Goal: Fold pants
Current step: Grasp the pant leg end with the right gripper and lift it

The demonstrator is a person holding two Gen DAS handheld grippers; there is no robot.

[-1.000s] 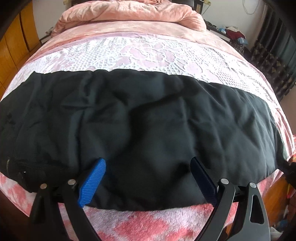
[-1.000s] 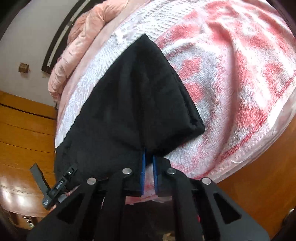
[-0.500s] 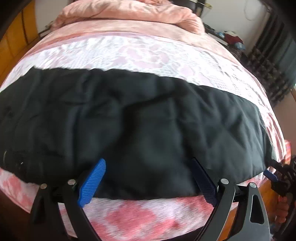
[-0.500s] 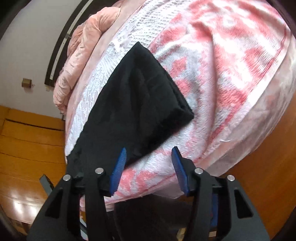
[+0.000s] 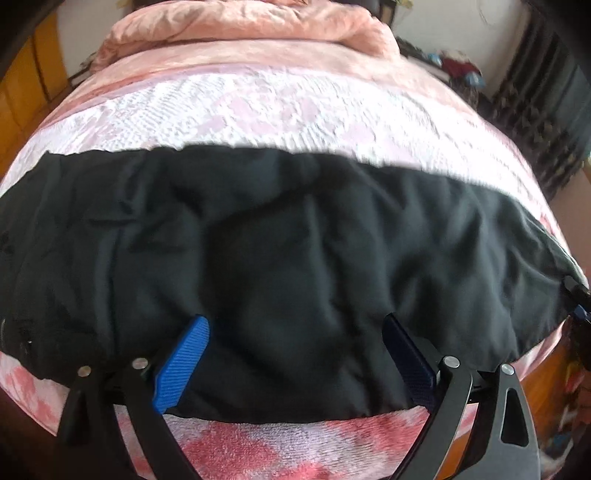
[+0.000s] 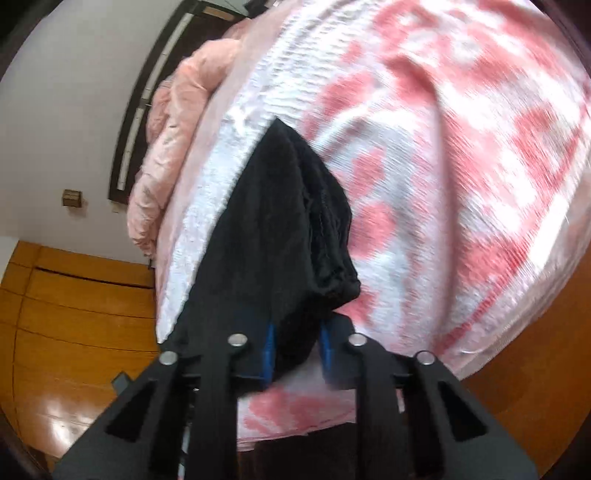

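Crosswise on the bed, the black pants [image 5: 295,258] lie as a long band, their length running left to right in the left wrist view, over a pink-and-white blanket [image 5: 258,446] near the bed's near edge. Beyond them is a white lace strip [image 5: 258,114], then a bunched pink quilt [image 5: 251,22] at the far end.

For the coming fold, the long axis matters: one end of the band sits at the right gripper [image 6: 297,350], while the left gripper [image 5: 295,354] faces the middle of the near edge.

That left gripper is spread wide, its blue pads [image 5: 183,362] over the cloth near its hem, gripping nothing; whether they press on the fabric I cannot tell.

By contrast, the right gripper has its fingers partly closed around a bunched end of the pants, with black cloth filling the gap between the pads. It looks like a grip, though blur softens the contact. From there the cloth stretches away toward the wooden wardrobe [image 6: 74,314].

Likely next, this end is carried along the band's length toward the other end.
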